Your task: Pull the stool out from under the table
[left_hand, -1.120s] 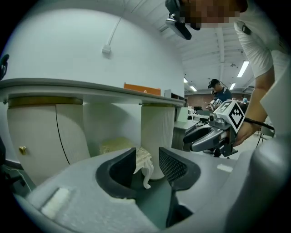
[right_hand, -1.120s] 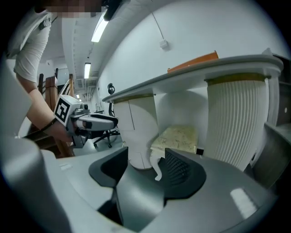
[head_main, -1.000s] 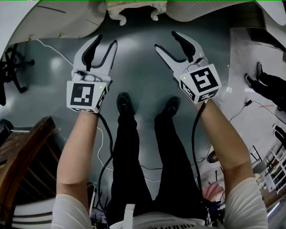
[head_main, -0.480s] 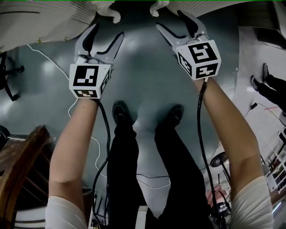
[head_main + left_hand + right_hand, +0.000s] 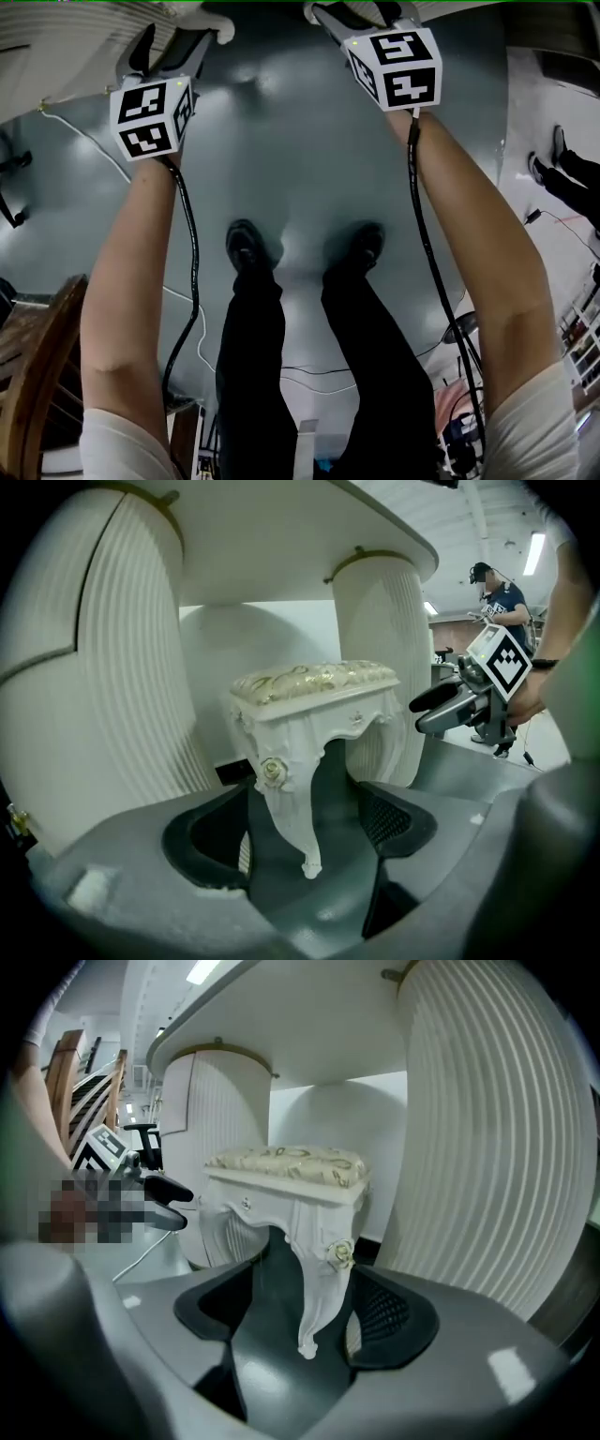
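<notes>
- Both hand-held grippers have climbed toward the top edge of the head view since the earlier frames, up to the desk (image 5: 66,37), and their jaws have just been opening.
- My left hand-held gripper (image 5: 305,832) stands spread wide. One carved front leg (image 5: 292,803) of the stool (image 5: 314,688) stands between its pads. As far as I can tell neither pad touches it, so nothing is held.
- At centre frame in both gripper views the stool is fully under the desk top, between the two fluted pedestals. I judge it hasn't been pulled yet.
- My right hand-held gripper (image 5: 305,1316) is just as wide, and the other front leg (image 5: 317,1288) stands between its pads, ungripped.
- The approach and line-up look done. I still have to close on both legs and draw the stool back onto the open floor (image 5: 300,159).
</notes>
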